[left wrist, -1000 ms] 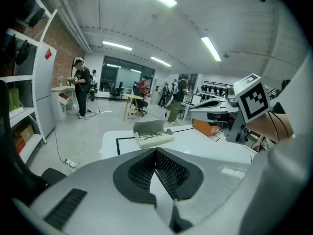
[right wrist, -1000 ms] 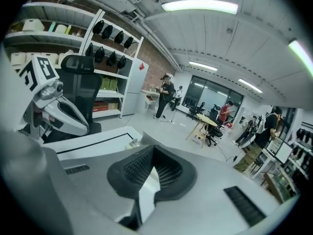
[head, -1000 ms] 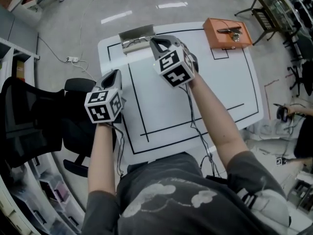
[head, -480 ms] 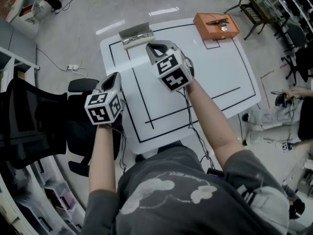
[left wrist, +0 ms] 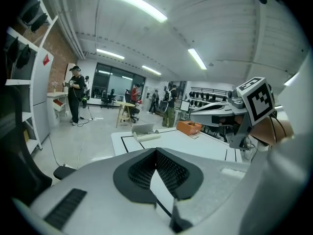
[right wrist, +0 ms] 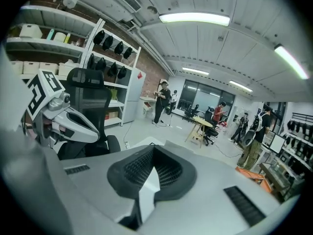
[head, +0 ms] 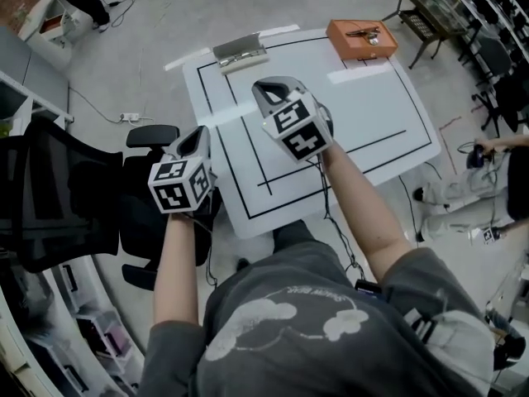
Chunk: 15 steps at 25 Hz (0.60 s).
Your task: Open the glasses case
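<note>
Glasses case (head: 240,52) sits at the far edge of the table (head: 372,114). Left tongs (head: 198,132) and right tongs (head: 269,86) are closed, holding nothing.

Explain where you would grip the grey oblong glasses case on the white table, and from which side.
Grip the grey oblong glasses case across its short width, coming from above on the near side. It lies lengthwise along the white table's far edge, so only that narrow span likely fits the jaws. A flat panel seems raised along its back; approach from the front avoids it.
</note>
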Tool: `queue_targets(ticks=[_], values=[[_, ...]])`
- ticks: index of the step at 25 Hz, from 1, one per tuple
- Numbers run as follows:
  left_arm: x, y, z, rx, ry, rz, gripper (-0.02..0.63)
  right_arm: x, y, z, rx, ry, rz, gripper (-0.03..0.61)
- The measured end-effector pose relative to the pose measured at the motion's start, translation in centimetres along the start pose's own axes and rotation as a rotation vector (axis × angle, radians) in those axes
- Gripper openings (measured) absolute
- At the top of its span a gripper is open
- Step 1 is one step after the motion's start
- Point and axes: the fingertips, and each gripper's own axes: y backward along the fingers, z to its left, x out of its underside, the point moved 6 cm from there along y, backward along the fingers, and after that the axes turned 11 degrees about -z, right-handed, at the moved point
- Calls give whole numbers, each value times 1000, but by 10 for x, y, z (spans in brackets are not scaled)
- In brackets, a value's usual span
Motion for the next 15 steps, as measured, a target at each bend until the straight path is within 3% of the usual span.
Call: queue_targets(ticks=[15], values=[[19,137,-2,51,5,-46,2,-24,86,116,91,-34,-21,-3]])
